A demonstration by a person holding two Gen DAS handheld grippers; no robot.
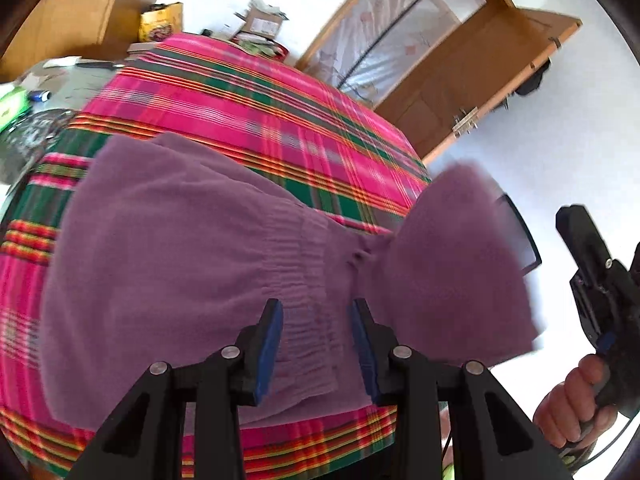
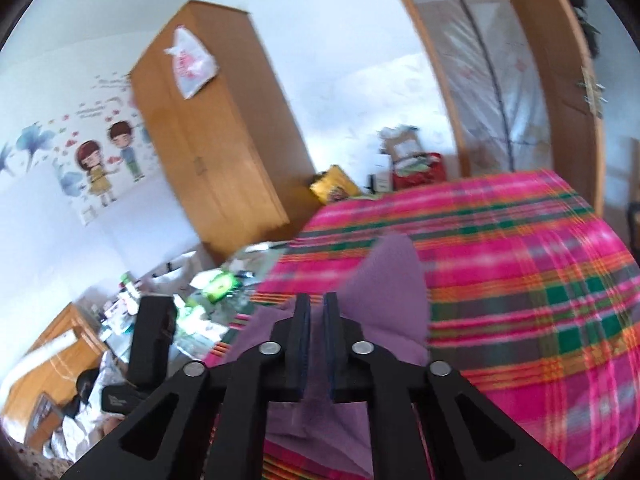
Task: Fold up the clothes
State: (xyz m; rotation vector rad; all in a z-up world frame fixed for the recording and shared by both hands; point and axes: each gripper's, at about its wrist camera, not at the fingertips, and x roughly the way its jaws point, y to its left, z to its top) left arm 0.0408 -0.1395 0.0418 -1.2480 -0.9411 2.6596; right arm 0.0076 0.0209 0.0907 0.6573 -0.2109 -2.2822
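The purple garment (image 1: 192, 248) lay rumpled under the spread left gripper (image 1: 318, 344); the right gripper (image 2: 317, 344) clamped its lifted edge.

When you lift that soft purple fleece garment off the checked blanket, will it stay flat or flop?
Probably flop: the soft purple fleece garment already bunches and drapes where the right gripper pinches it. It looks light, since a small pinch raises a whole flap. Its fuzzy surface likely won't slip from the blue pads.

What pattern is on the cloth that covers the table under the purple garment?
A bright pink plaid with green, orange and yellow stripes on the table cloth, clearest in the left wrist view.
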